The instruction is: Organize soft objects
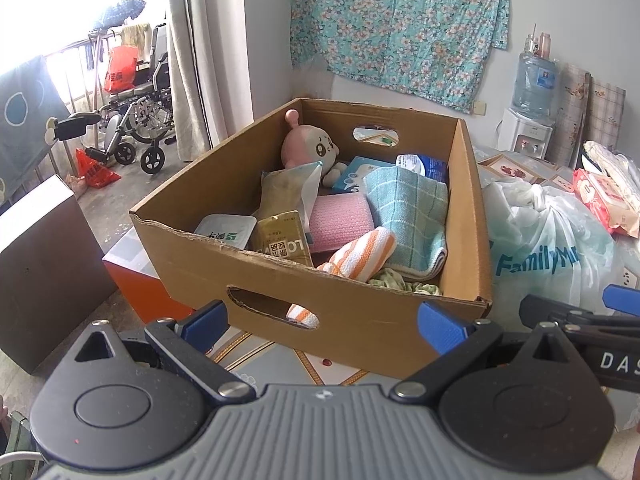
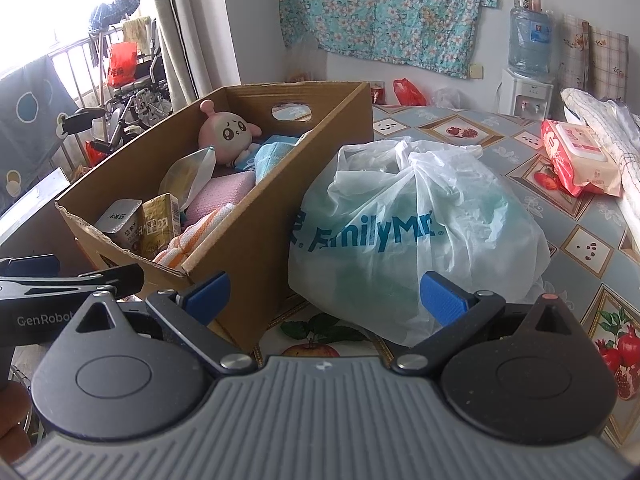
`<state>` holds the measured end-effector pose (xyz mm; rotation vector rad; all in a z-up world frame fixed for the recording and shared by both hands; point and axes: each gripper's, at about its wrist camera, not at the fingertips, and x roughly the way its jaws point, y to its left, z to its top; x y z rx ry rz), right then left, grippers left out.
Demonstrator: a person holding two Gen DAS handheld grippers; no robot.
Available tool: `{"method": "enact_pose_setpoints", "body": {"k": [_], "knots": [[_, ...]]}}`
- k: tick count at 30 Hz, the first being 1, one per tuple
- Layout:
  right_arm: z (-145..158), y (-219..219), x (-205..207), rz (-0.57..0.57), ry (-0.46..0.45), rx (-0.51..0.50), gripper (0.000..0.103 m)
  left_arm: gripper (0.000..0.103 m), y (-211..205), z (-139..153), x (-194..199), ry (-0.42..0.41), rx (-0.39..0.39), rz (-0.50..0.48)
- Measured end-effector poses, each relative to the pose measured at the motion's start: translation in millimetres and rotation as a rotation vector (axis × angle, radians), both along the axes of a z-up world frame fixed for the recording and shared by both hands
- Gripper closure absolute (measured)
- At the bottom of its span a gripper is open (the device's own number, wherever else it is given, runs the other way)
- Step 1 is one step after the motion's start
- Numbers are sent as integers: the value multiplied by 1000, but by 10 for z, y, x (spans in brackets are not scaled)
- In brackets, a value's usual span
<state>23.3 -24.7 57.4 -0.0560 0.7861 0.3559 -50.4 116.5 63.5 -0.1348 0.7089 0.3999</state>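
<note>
A cardboard box [image 1: 360,332] [image 2: 248,248] stands on the table, full of soft things. A pink plush doll [image 1: 308,144] [image 2: 230,132] leans at its far end. A teal checked towel [image 1: 408,216], a pink sponge pad [image 1: 340,216] and an orange-striped cloth [image 1: 360,252] [image 2: 188,240] lie inside with drink cartons [image 1: 280,240]. My left gripper [image 1: 326,324] is open in front of the box's near wall, empty. My right gripper [image 2: 324,296] is open, empty, between the box corner and a white plastic bag [image 2: 416,224] [image 1: 548,248].
A red wet-wipes pack [image 2: 576,152] and a folded cloth [image 2: 604,128] lie at the table's right. A water dispenser [image 2: 528,60] stands by the wall under a floral cloth [image 1: 400,24]. A wheelchair [image 1: 132,116] sits by the balcony, with an orange box [image 1: 136,276] left of the cardboard box.
</note>
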Motion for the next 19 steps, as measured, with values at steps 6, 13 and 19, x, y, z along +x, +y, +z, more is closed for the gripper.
{"method": "enact_pose_setpoints", "body": {"k": [6,13,19], "knots": [[0,3,1,0,1,0,1,1,11,0,-6,2,0,1],[3,9,11,2,2,0,1,1,14,8,-4,2,-1,2],[3,9,12,1,4,1,1,1,18,10,-5,3,-1,2]]}}
